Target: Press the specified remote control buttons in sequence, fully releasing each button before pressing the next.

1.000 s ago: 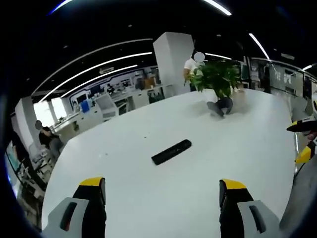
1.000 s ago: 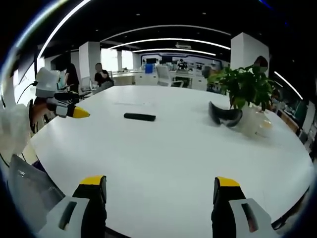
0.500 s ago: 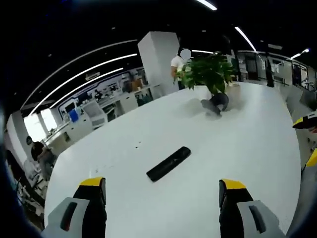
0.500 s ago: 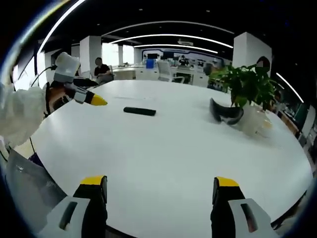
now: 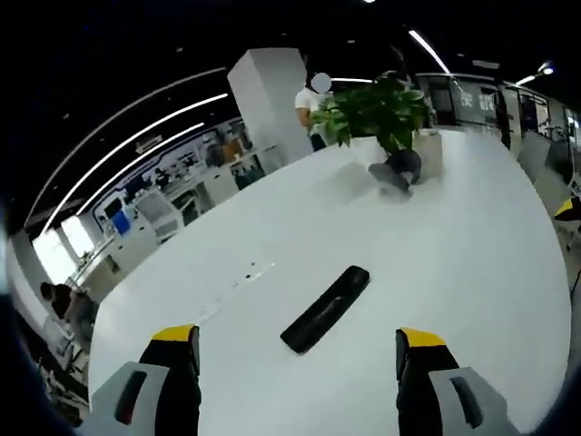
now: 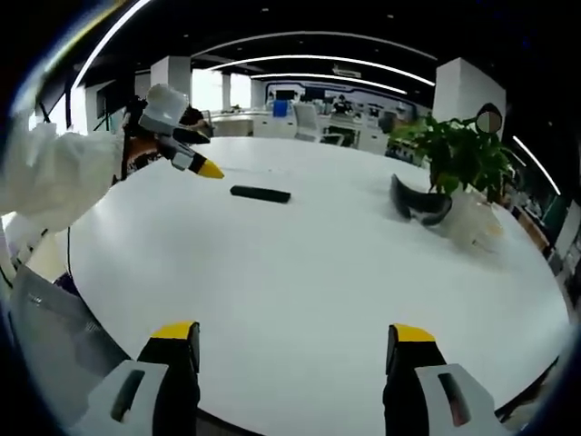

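Observation:
A long black remote control (image 5: 326, 308) lies flat on the white table (image 5: 454, 245), slanted, just beyond my left gripper (image 5: 295, 363), whose yellow-tipped jaws stand wide apart with nothing between them. In the right gripper view the same remote control (image 6: 260, 193) lies far across the table (image 6: 300, 291). There the left gripper (image 6: 195, 163) hovers just left of the remote, held by a white-sleeved arm (image 6: 54, 177). My right gripper (image 6: 289, 350) is open and empty, over the table's near edge.
A potted green plant (image 5: 377, 109) (image 6: 458, 159) stands at the far side of the table with a dark curved object (image 5: 399, 173) (image 6: 416, 204) at its base. A person stands behind the plant. Desks, chairs and seated people fill the office beyond.
The left gripper has moved closer to the remote, which now looms larger between its jaws. In the right gripper view the left gripper has travelled right, toward the remote. Both grippers stay open.

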